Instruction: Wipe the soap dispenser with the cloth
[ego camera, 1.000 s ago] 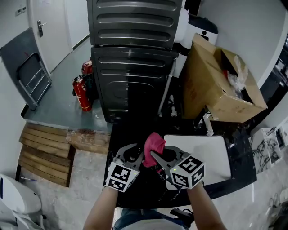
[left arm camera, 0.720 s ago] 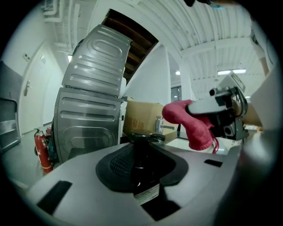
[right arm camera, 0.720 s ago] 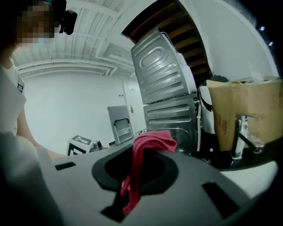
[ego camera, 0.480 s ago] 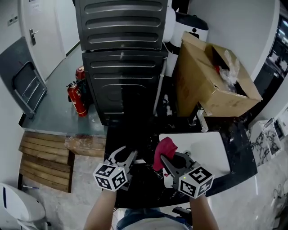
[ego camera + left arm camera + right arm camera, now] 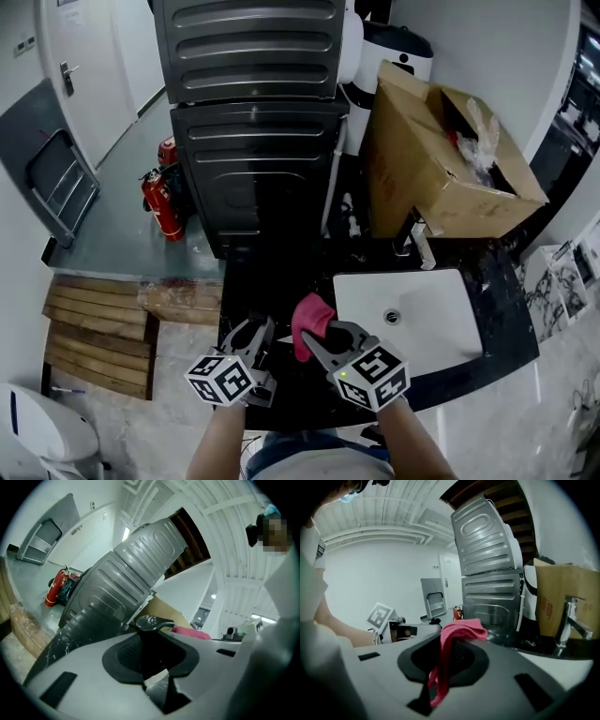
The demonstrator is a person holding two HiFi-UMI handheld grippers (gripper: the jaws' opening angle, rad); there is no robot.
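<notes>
In the left gripper view a black soap dispenser (image 5: 152, 641) with a curved pump head stands between the jaws, and my left gripper (image 5: 152, 634) is shut on it. In the head view the left gripper (image 5: 255, 330) sits low over the black counter, where the dark bottle hardly shows. My right gripper (image 5: 317, 336) is just to its right, shut on a pink cloth (image 5: 309, 323). In the right gripper view the cloth (image 5: 452, 634) drapes over and down between the jaws of the right gripper (image 5: 450, 641). The cloth (image 5: 190, 632) lies close behind the pump.
A white sink basin (image 5: 441, 319) with a chrome faucet (image 5: 419, 246) is set in the black counter (image 5: 281, 281) at the right. Behind it are an open cardboard box (image 5: 441, 159) and two stacked dark machines (image 5: 253, 122). A red fire extinguisher (image 5: 161, 204) and wooden slats (image 5: 94, 323) are on the floor at left.
The left gripper has rolled and sunk a little with the dispenser. The right gripper with the cloth swung out to the right, then came back left and lower, close to the left gripper.
</notes>
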